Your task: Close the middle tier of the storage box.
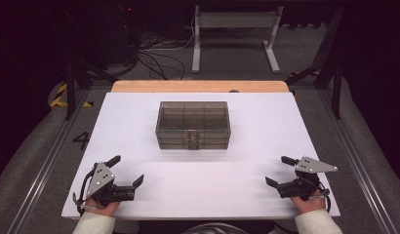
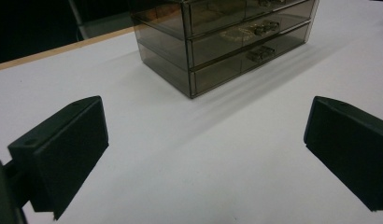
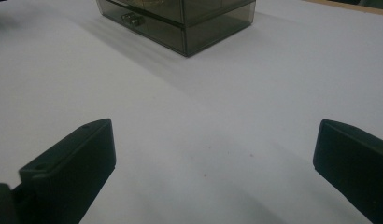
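While both tongs sit near the front edge of the white table point(image 1: 139, 122), the smoky see-through drawer box point(image 1: 193, 125) stands mid-table toward the far edge, well apart from either. Left tongs point(image 1: 128, 171) and right tongs point(image 1: 277, 171) have jaws spread wide, gripping nothing (just bare board between them). Plenty of open surface on every side of the box, and its drawer fronts face the person.

Dark room, grey floor point(image 1: 37, 146), white frame point(image 1: 234, 36), loose cables point(image 1: 156, 56), hazard tape point(image 1: 59, 95)
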### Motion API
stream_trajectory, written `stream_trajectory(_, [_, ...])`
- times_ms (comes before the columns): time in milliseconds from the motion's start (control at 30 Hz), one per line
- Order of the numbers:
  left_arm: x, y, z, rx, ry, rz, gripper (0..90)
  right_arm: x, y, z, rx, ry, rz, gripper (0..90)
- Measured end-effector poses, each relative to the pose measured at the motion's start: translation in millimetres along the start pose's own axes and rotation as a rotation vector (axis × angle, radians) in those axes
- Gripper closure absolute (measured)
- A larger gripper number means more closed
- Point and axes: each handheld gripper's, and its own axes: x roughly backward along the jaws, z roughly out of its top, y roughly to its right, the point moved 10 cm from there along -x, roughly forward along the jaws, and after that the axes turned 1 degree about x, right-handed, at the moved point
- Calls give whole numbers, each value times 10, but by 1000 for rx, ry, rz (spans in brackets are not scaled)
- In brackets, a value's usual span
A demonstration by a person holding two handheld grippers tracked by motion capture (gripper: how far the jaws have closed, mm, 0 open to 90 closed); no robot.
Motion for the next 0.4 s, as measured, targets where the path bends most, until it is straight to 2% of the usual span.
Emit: stream_trajectory(400, [-2,-13,11,8,16,9,7,7,0,9,-3,6,7,0])
